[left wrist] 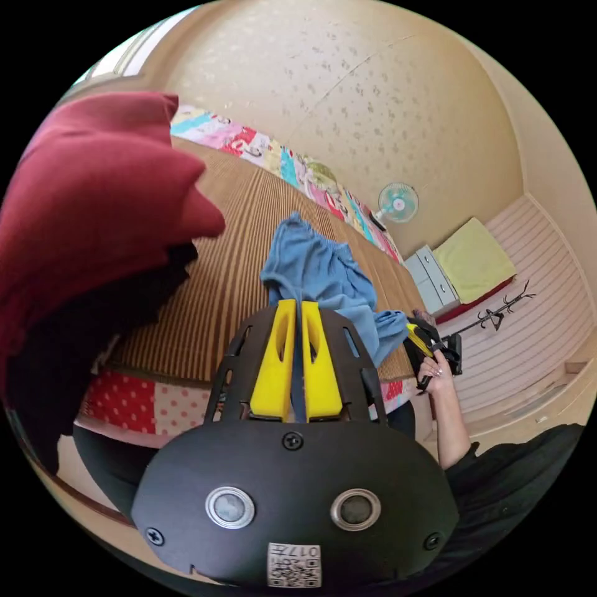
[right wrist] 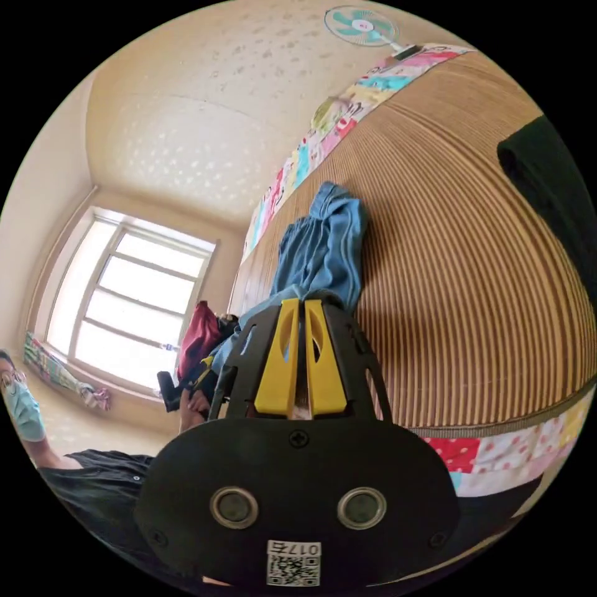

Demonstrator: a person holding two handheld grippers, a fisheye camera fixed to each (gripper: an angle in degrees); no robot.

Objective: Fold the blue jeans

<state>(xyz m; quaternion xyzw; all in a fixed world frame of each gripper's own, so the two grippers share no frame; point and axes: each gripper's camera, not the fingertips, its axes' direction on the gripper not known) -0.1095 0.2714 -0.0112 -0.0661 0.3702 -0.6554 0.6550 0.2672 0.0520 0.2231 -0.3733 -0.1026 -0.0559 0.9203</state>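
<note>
The blue jeans (left wrist: 323,273) are lifted off the striped mat (left wrist: 230,249) and hang stretched between the two grippers. In the left gripper view my left gripper (left wrist: 298,305) has its yellow jaws shut on a strip of blue denim. The other gripper (left wrist: 418,339) shows further off in a hand, holding the far end of the jeans. In the right gripper view my right gripper (right wrist: 300,305) is shut on the jeans (right wrist: 326,249), whose cloth bunches just past the jaw tips over the mat (right wrist: 460,261).
A pile of dark red cloth (left wrist: 87,205) over black cloth (left wrist: 74,348) lies on the mat. Black cloth (right wrist: 553,180) lies on the mat in the right gripper view. A fan (left wrist: 397,203), a drawer unit (left wrist: 432,280), a coat stand (left wrist: 497,317) and a window (right wrist: 124,298) are around. A masked person (right wrist: 25,404) stands beside the bed.
</note>
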